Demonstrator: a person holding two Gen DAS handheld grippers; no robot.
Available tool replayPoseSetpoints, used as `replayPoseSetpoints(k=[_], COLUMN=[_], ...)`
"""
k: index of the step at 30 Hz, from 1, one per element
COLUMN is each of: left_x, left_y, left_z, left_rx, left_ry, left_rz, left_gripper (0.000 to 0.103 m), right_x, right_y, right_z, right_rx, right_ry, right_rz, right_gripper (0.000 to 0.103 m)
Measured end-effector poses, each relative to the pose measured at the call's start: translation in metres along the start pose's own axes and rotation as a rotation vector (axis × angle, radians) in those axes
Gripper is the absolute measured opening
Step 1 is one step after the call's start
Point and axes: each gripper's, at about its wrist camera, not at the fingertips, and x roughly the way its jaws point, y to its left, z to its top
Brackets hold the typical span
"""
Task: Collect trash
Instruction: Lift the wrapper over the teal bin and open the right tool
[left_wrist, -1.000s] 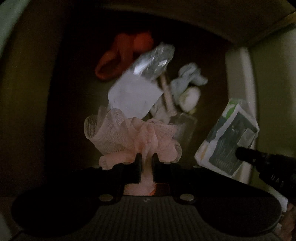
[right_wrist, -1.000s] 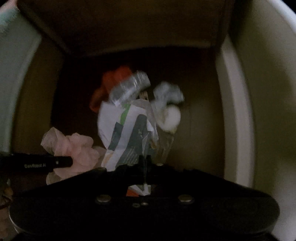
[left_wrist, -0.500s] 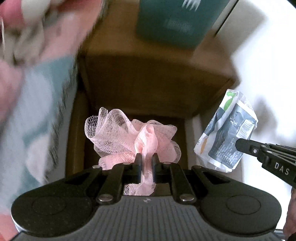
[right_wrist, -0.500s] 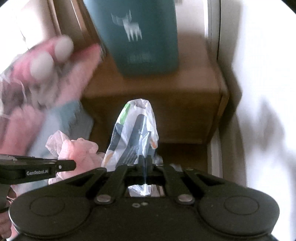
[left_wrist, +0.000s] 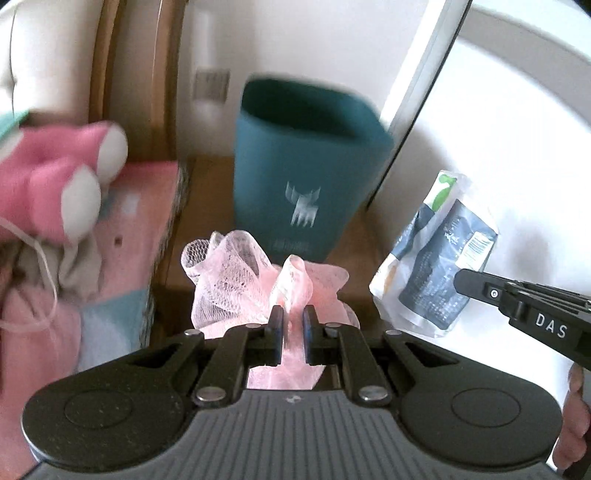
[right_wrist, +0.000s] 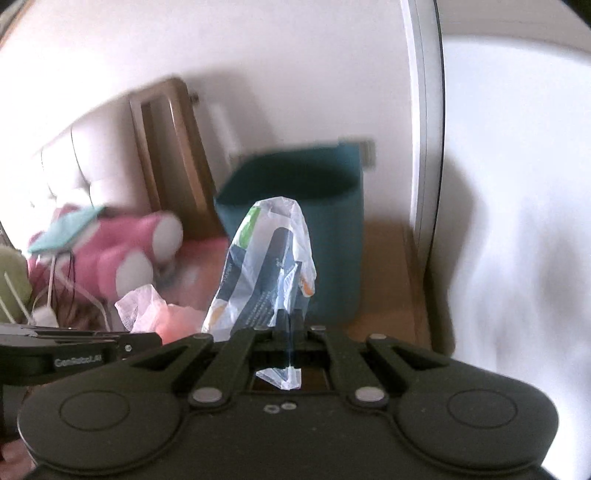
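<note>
My left gripper (left_wrist: 292, 321) is shut on a crumpled pink mesh net (left_wrist: 255, 280), which bunches up above the fingers. My right gripper (right_wrist: 287, 319) is shut on a printed plastic wrapper (right_wrist: 264, 266), white with dark blue and green. In the left wrist view that wrapper (left_wrist: 439, 266) hangs at the right from the right gripper (left_wrist: 465, 282). In the right wrist view the pink net (right_wrist: 159, 310) shows at lower left beside the left gripper (right_wrist: 147, 339). A teal bin (left_wrist: 306, 184), open at the top, stands on a wooden stand just beyond both grippers; in the right wrist view the bin (right_wrist: 332, 236) is behind the wrapper.
A pink plush toy (left_wrist: 62, 173) lies on pink and teal bedding (left_wrist: 125, 258) at the left. The wooden nightstand (right_wrist: 388, 288) carries the bin. A white wall (left_wrist: 517, 166) and a pale door frame (right_wrist: 424, 147) close the right side. A padded headboard (right_wrist: 66, 162) sits far left.
Both grippers have risen out of a dark low space holding several scraps, each carrying its item. The teal bin on the stand has come into view and moved down toward the frame middle.
</note>
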Motion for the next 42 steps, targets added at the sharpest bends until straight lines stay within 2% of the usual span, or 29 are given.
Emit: replayPoseSetpoints(k=[6,11,16,20,21,24,28,31,33,34,35,36,37,38,40,42], left_x=[-0.04,-0.044,-0.034,-0.016,-0.005,0.014,0.032,0.046,0.047,0.047,0.046,0.045,0.044,0.042,0.036,0.032], left_y=[-0.014,-0.019,-0.022,-0.027,-0.028,-0.019,0.01,0.031,0.045,0.05,0.055,0.057,0.059,0.058,0.058,0.055], left_z=[0.064,0.119,0.163,0.186,0.191,0.18,0.133,0.113,0.103,0.1,0.096,0.093,0.09,0.089,0.083,0.079], left_rx=[-0.014,0.009,0.026,0.039,0.053,0.068,0.032,-0.029,-0.084,-0.101,-0.113,-0.119,-0.12,-0.118,-0.106,-0.082], left_ry=[-0.104,-0.18,-0.238,-0.233,-0.217,-0.199,-0.137,-0.094,-0.098,-0.1,-0.101,-0.098,-0.099,-0.107,-0.128,-0.133], left_rz=[-0.034,-0.025,-0.006,-0.023,-0.007,0.009,0.001,0.012,0.0,-0.001,0.008,0.017,0.019,0.019,0.033,0.041], left_gripper=[0.01,0.01,0.01,0.01,0.01,0.01,0.01,0.01,0.012,0.018,0.03,0.038,0.058,0.071,0.077,0.078], right_x=[-0.003,0.011,0.045,0.083,0.095,0.112,0.117,0.131,0.138,0.142,0.147,0.151,0.156,0.159,0.171,0.182], right_y=[0.004,-0.001,-0.004,-0.002,-0.002,-0.006,-0.01,-0.011,-0.013,-0.013,-0.015,-0.014,-0.012,-0.01,-0.005,-0.002], right_z=[0.058,0.101,0.13,0.14,0.142,0.145,0.142,0.141,0.14,0.139,0.139,0.139,0.138,0.138,0.136,0.134], right_rx=[-0.035,-0.073,-0.11,-0.146,-0.16,-0.164,-0.178,-0.202,-0.207,-0.205,-0.204,-0.209,-0.217,-0.227,-0.242,-0.254], right_ry=[-0.105,-0.144,-0.116,-0.05,-0.032,-0.024,-0.025,0.004,0.016,0.026,0.036,0.044,0.051,0.059,0.088,0.115], right_rz=[-0.029,-0.059,-0.095,-0.101,-0.11,-0.118,-0.098,-0.112,-0.117,-0.117,-0.121,-0.122,-0.123,-0.127,-0.125,-0.137], right_gripper=[0.0,0.0,0.0,0.0,0.0,0.0,0.0,0.0,0.0,0.0,0.0,0.0,0.0,0.0,0.0,0.0])
